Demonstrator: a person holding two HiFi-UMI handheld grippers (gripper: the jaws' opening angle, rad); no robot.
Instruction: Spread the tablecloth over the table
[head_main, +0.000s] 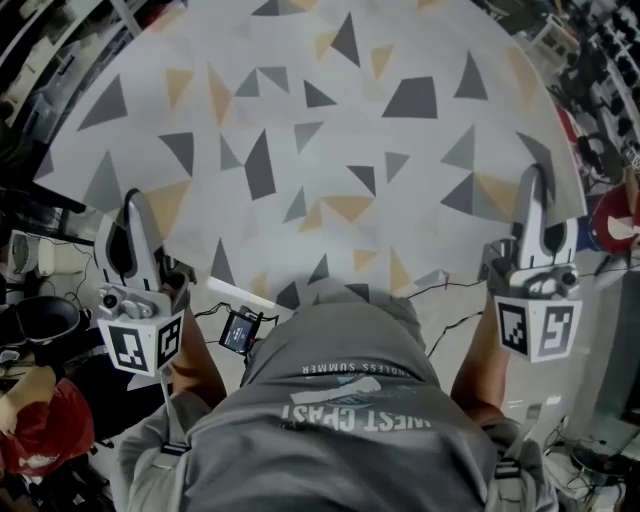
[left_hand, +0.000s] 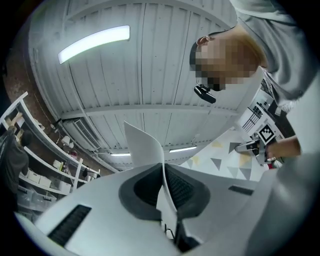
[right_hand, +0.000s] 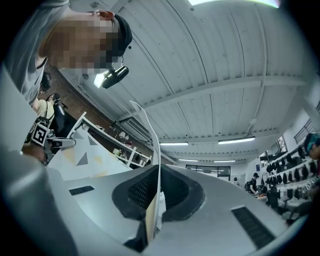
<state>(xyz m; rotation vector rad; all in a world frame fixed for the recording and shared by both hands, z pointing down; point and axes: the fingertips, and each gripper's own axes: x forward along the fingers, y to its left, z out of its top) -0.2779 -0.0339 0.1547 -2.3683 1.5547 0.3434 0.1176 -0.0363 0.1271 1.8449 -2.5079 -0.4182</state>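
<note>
**Now: held taut at both near corners**

A pale tablecloth printed with grey and yellow triangles (head_main: 320, 150) fills the head view, spread wide ahead of the person. Whatever surface lies beneath it is hidden. The left hand-held gripper (head_main: 132, 200) is pressed together on the cloth's near left corner, and the right hand-held gripper (head_main: 533, 180) pinches its near right corner. Above the cloth runs a white ribbed ceiling (left_hand: 150, 60) with strip lights (left_hand: 95, 42). White shelving (left_hand: 35, 165) stands off to the cloth's left.

Triangle-patterned tablecloth (head_main: 320, 130) held spread out, near corners raised.
</note>
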